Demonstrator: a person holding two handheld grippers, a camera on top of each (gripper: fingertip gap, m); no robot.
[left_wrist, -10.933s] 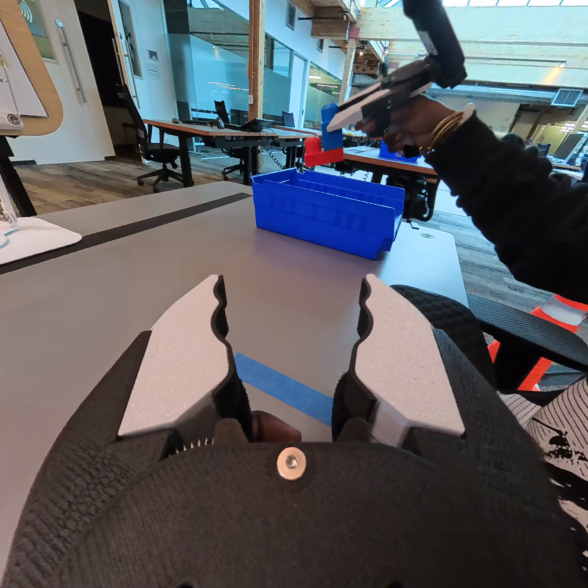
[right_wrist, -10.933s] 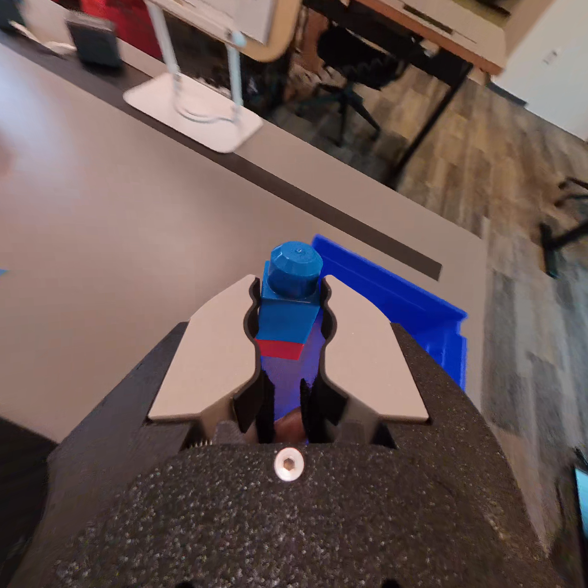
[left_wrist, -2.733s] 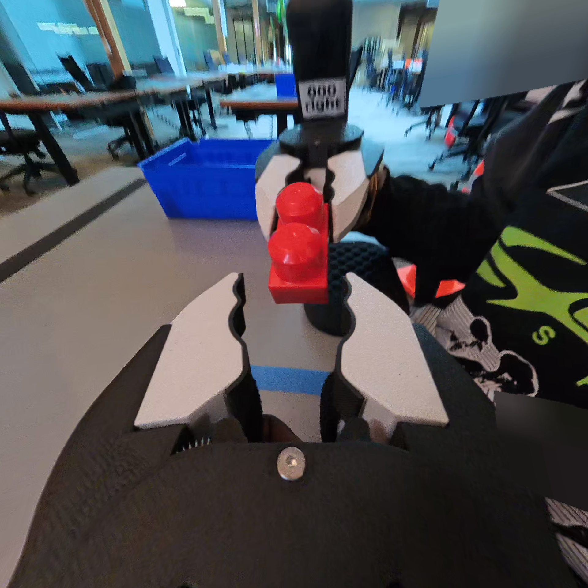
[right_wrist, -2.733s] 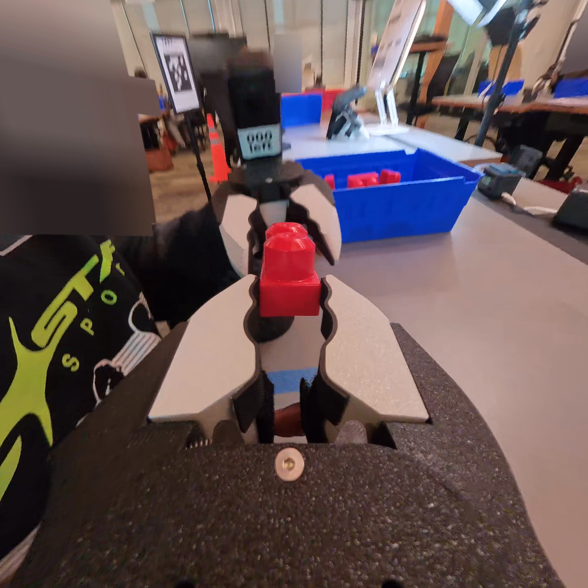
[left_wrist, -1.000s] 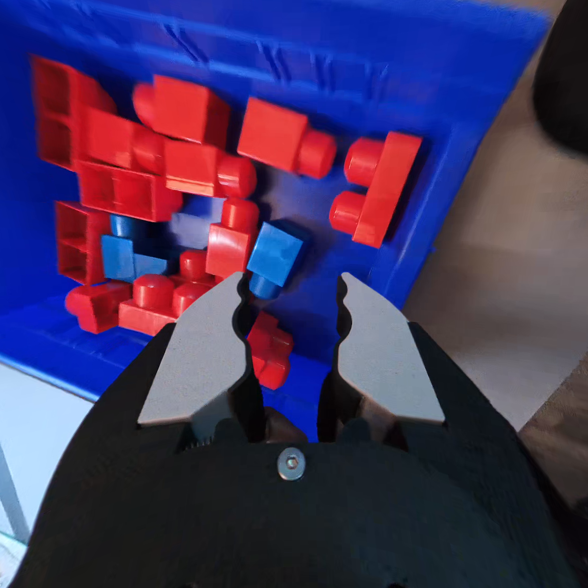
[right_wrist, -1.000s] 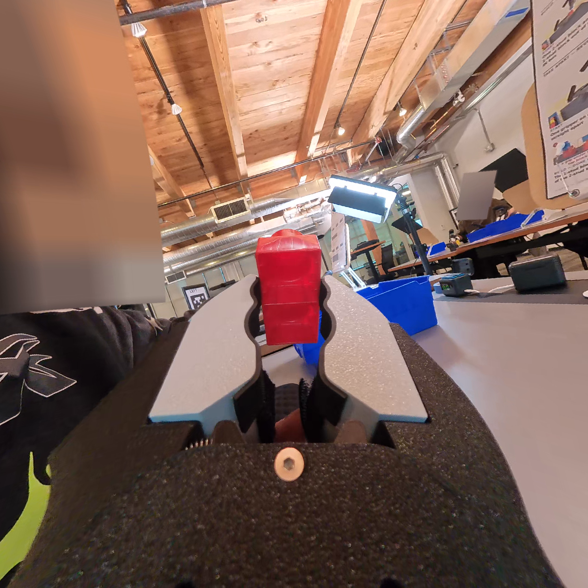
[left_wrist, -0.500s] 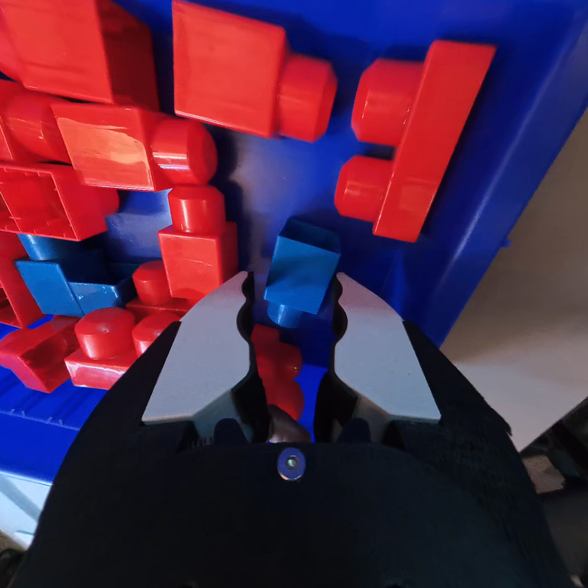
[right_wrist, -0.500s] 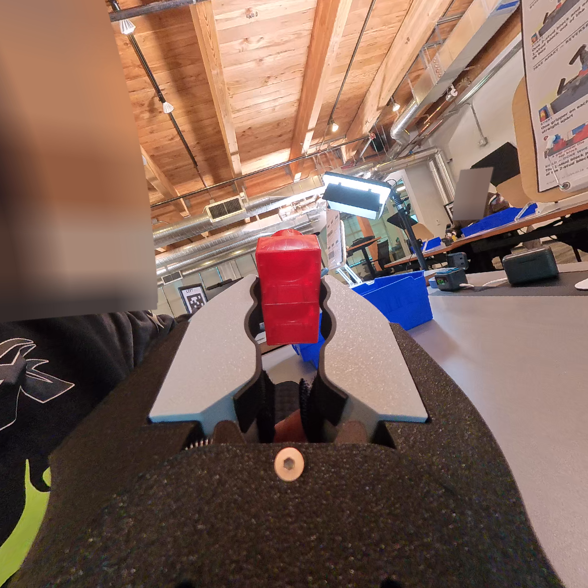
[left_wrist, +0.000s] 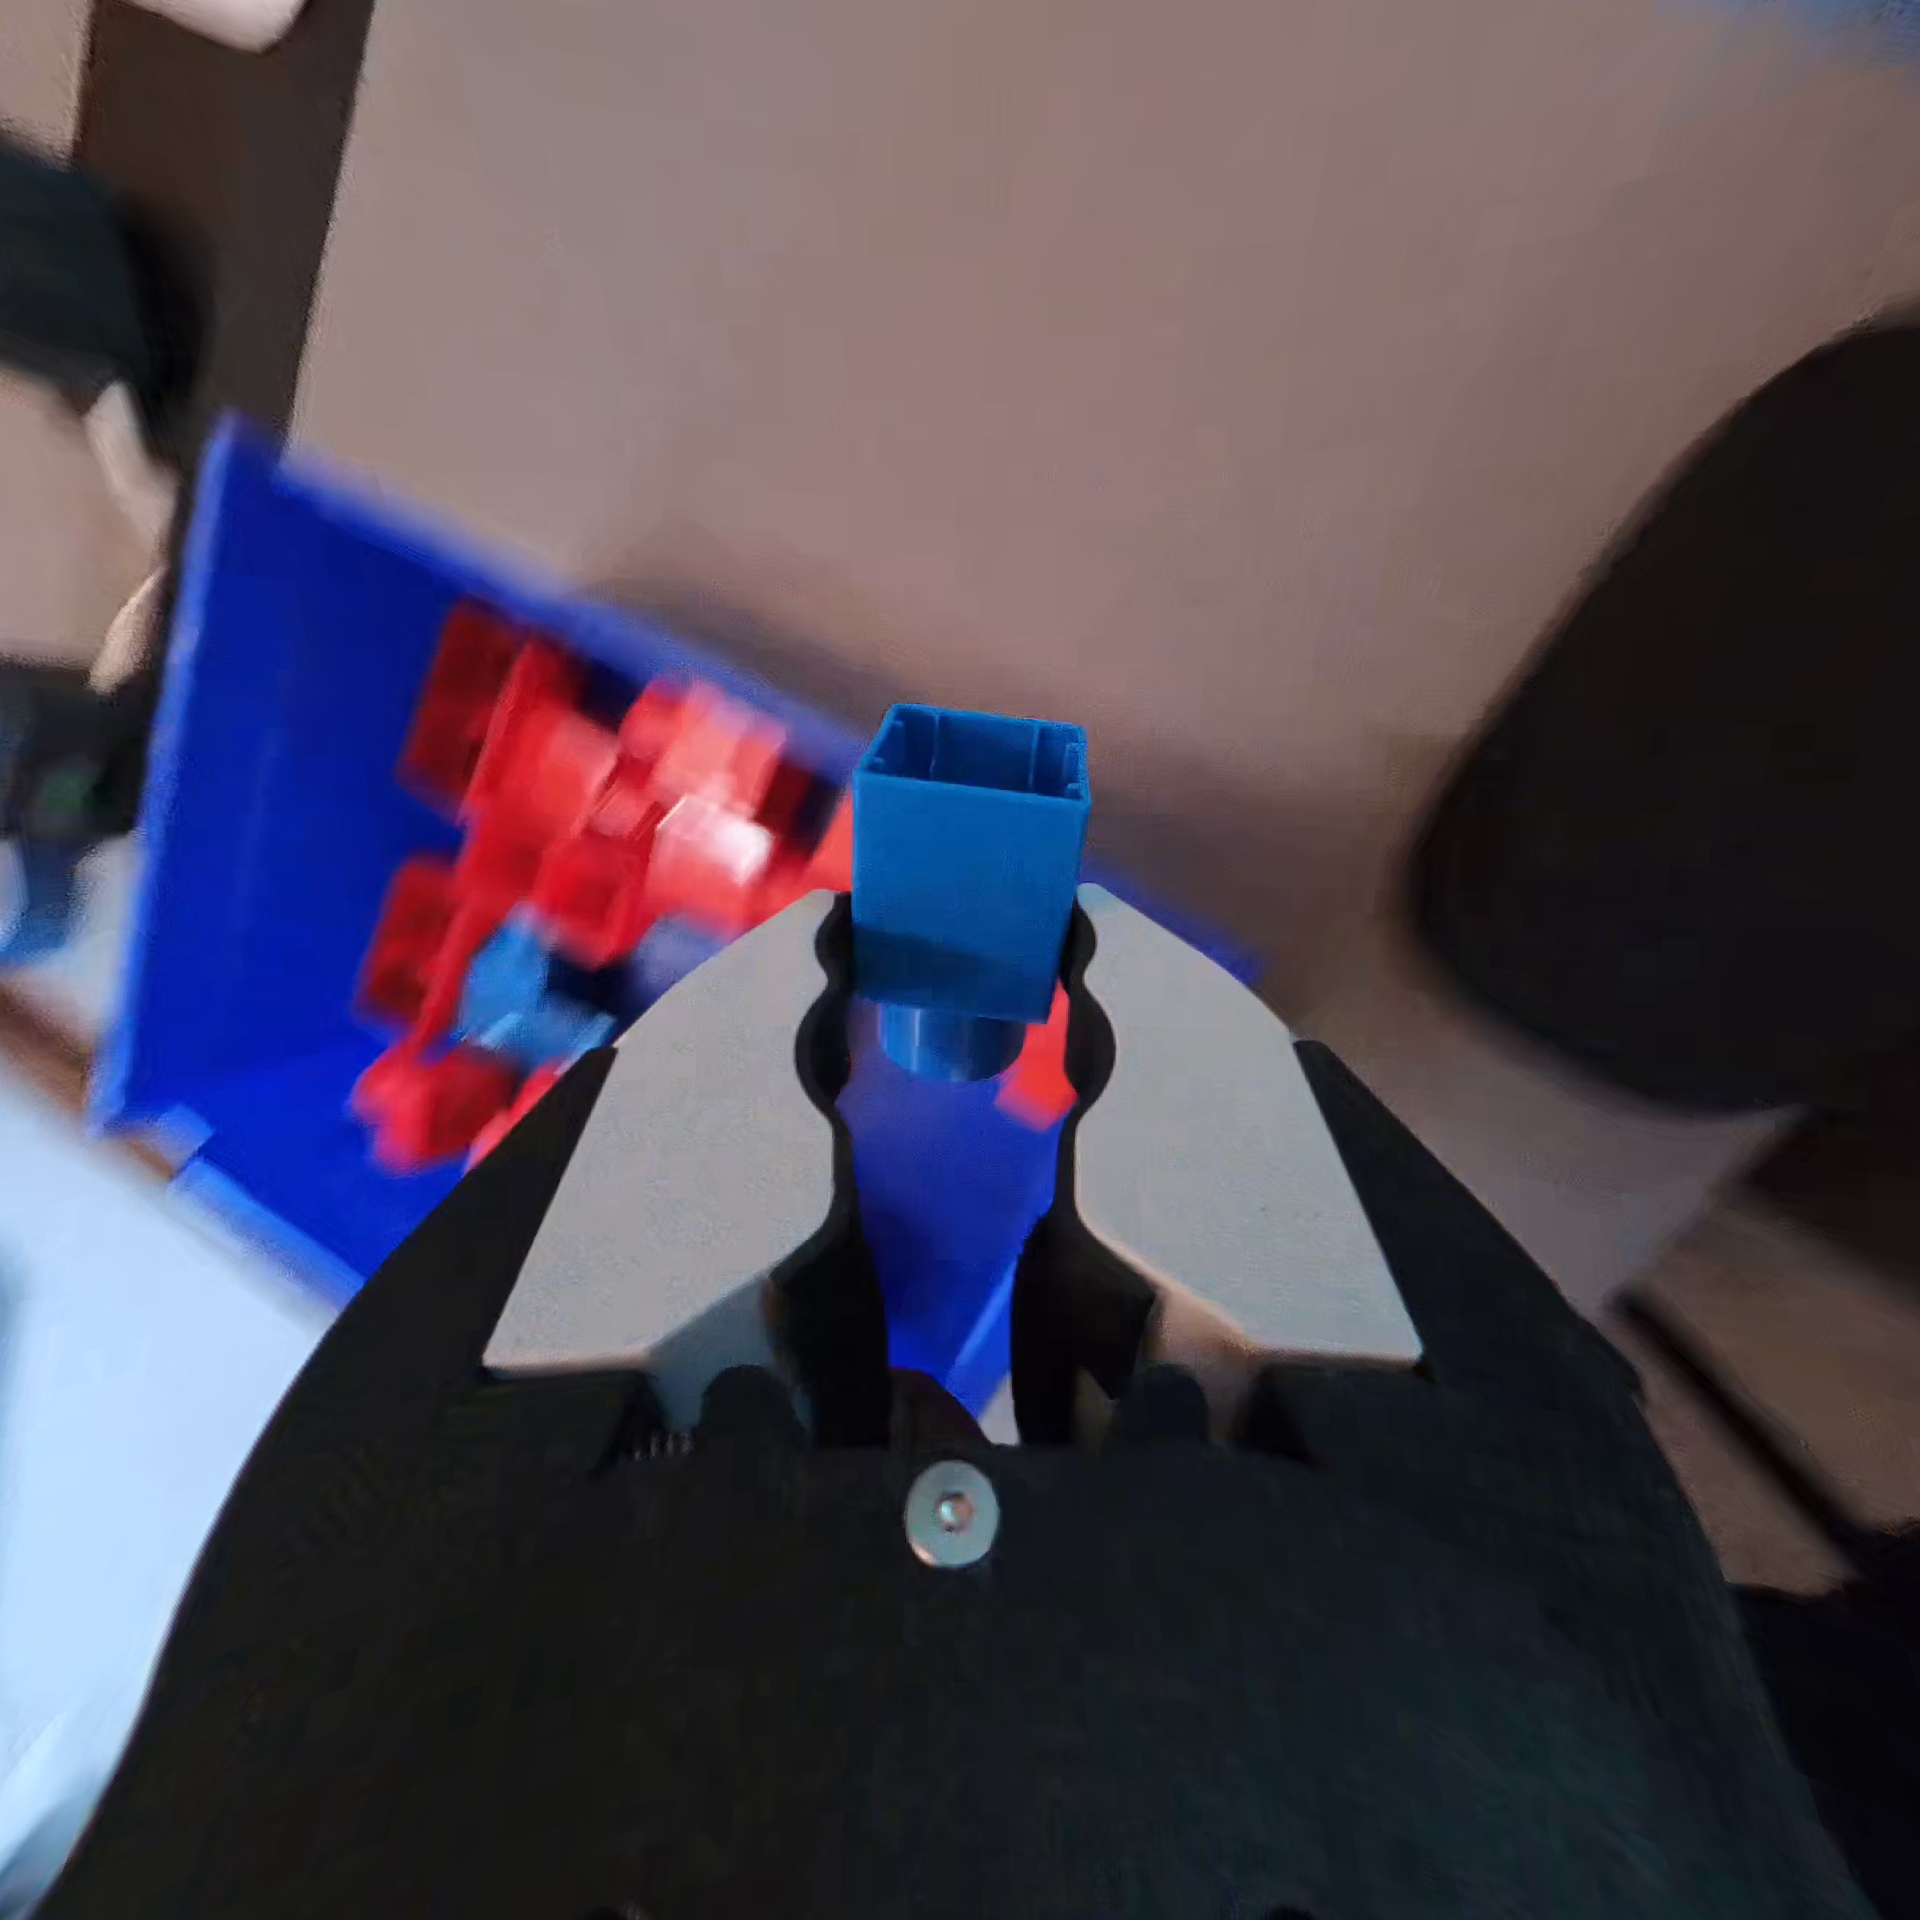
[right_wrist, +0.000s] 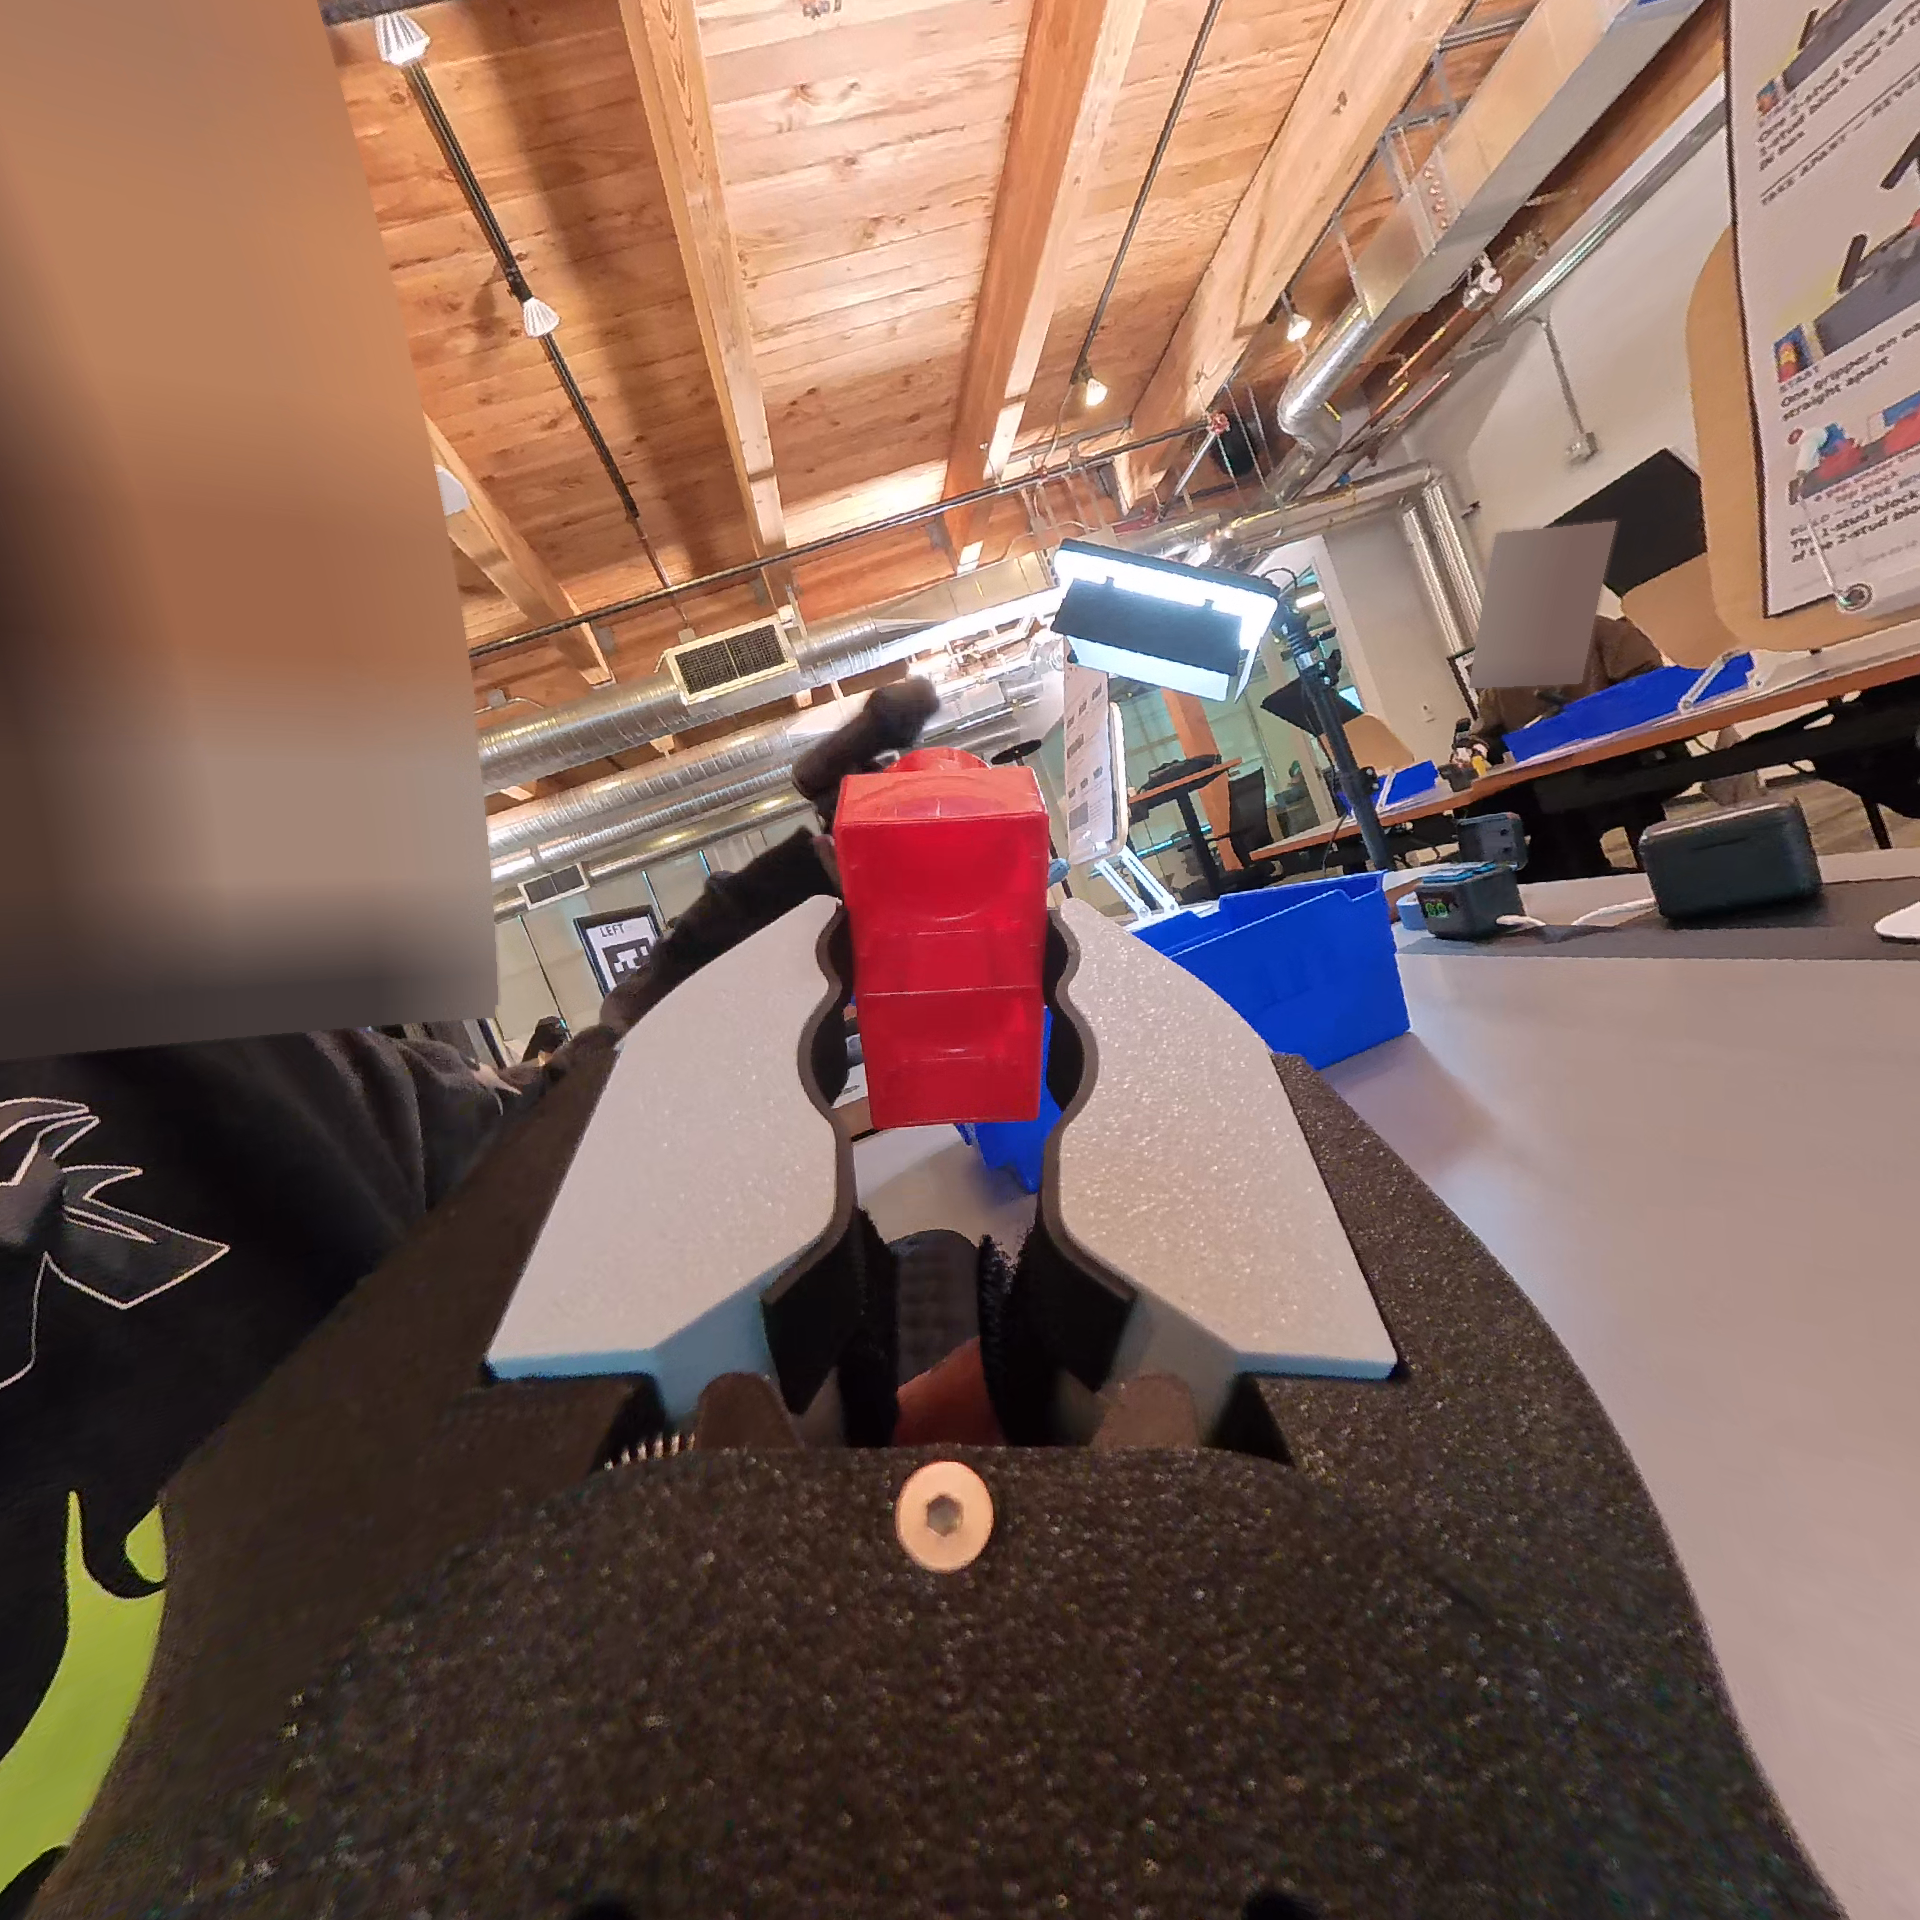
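My left gripper (left_wrist: 956, 935) is shut on a small blue one-stud block (left_wrist: 966, 883), its hollow open end pointing away and its stud toward me. It is held above a blue bin (left_wrist: 270, 727) of several red blocks (left_wrist: 582, 842), blurred by motion. My right gripper (right_wrist: 948, 956) is shut on a red two-stud block (right_wrist: 940, 956), held up over the grey table (right_wrist: 1662, 1143) and tilted toward the ceiling. A black-sleeved arm (right_wrist: 727, 914) shows behind the red block.
A blue bin (right_wrist: 1299, 966) stands on the grey table in the right wrist view. Black devices (right_wrist: 1725, 862) and a stand with a printed sheet (right_wrist: 1829, 312) are at the far right. A dark chair back (left_wrist: 1714, 790) is at the right in the left wrist view.
My left gripper closed on the blue block in the bin and has lifted it out and away from the bin. My right gripper still holds the red block and has barely moved.
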